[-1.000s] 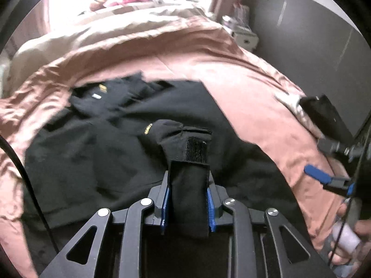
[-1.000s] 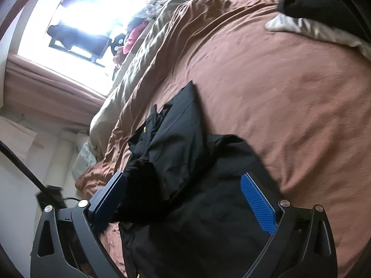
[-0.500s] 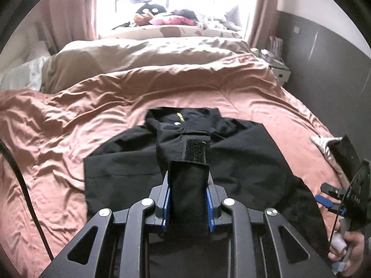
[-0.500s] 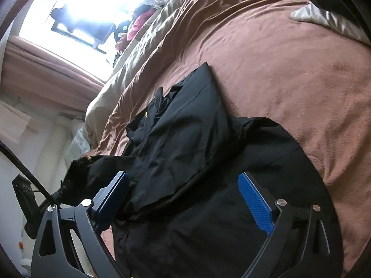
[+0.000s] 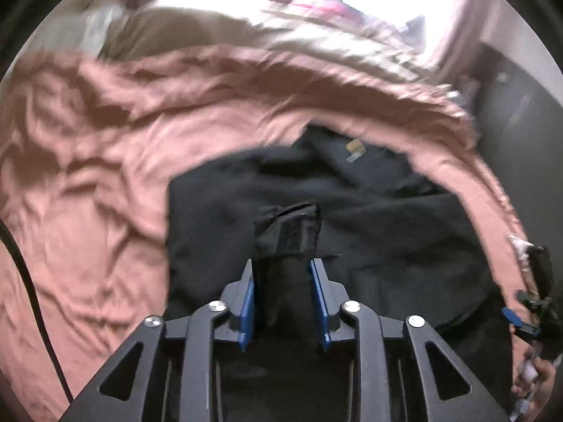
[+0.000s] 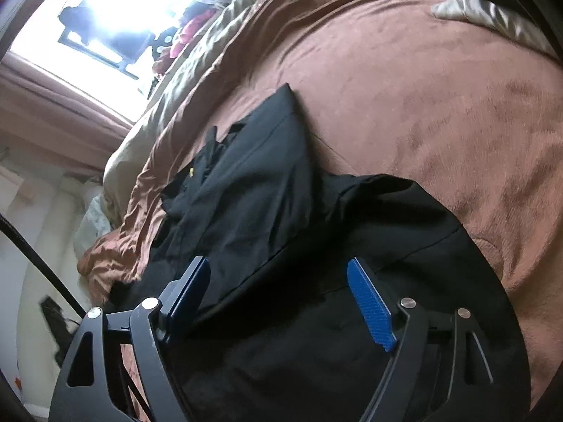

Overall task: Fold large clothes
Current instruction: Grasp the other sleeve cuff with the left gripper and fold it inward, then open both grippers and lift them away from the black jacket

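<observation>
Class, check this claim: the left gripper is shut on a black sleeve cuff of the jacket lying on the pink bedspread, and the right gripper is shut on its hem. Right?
One error. The right gripper is open, holding nothing, as the right wrist view shows. The left gripper is indeed shut on the black sleeve cuff of the jacket on the pink bedspread.

Bed (image 5: 105, 183) under rumpled pink-brown cover, spreading ahead of tool. Beige duvet (image 5: 218, 24) bunched at far end. Beyond it, overexposed window (image 6: 116, 7), pink curtain (image 6: 45, 91) beside. Dark grey wall (image 5: 510, 105) far right.
</observation>
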`<state>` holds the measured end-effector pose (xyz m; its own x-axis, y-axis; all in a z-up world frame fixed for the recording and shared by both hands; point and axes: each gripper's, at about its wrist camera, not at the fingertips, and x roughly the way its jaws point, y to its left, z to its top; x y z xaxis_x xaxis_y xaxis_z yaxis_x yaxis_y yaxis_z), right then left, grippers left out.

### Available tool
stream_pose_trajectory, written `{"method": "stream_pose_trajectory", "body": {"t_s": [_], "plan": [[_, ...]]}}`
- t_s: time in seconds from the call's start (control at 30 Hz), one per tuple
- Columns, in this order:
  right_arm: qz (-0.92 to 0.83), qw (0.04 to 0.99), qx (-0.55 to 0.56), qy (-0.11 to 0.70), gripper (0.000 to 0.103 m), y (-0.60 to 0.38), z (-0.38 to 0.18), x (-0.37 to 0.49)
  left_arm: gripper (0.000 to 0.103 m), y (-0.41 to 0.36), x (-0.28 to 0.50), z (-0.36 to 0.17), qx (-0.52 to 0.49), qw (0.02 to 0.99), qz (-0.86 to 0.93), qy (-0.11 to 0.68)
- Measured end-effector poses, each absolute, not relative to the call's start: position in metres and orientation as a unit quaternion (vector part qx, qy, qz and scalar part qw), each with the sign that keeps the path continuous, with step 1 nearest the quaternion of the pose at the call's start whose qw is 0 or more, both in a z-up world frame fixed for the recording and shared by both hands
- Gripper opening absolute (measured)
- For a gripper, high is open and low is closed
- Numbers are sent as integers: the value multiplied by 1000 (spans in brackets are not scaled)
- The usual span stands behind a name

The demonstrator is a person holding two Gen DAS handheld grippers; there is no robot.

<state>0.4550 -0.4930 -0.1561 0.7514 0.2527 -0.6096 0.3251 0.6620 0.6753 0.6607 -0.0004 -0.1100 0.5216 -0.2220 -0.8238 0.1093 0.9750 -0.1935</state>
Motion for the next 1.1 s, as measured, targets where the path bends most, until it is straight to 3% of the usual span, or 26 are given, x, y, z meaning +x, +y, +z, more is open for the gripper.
{"method": "stream_pose_trajectory", "body": {"t_s": [0.07, 0.23, 0.3, 0.4, 0.63, 0.73, 0.8, 0.93, 1.1], "plan": [[-25, 842, 410, 350, 79, -491, -153, 454, 37, 18, 663, -130, -78, 856, -75, 506], [-22, 847, 403, 346, 79, -486, -147, 453, 41, 44, 650, -136, -96, 854, -61, 507], [-21, 846, 403, 348, 79, -483, -148, 453, 57, 51, 645, -132, -101, 858, -57, 501], [-19, 844, 404, 351, 79, -485, -151, 456, 71, 54, 639, -127, -103, 863, -59, 491], [-25, 841, 405, 357, 43, -494, -162, 478, 70, 35, 651, -161, -49, 850, -51, 521], [-31, 836, 406, 368, 34, -498, -172, 491, 48, 31, 658, -179, -23, 846, -30, 532], [-40, 835, 396, 380, 28, -497, -179, 497, 37, 32, 664, -188, -22, 842, -30, 538], [-55, 836, 387, 386, 18, -495, -183, 504, 35, 37, 673, -197, -28, 844, -20, 535], [-81, 843, 356, 396, 17, -489, -174, 502, 35, 37, 676, -190, -33, 849, -4, 527]]}}
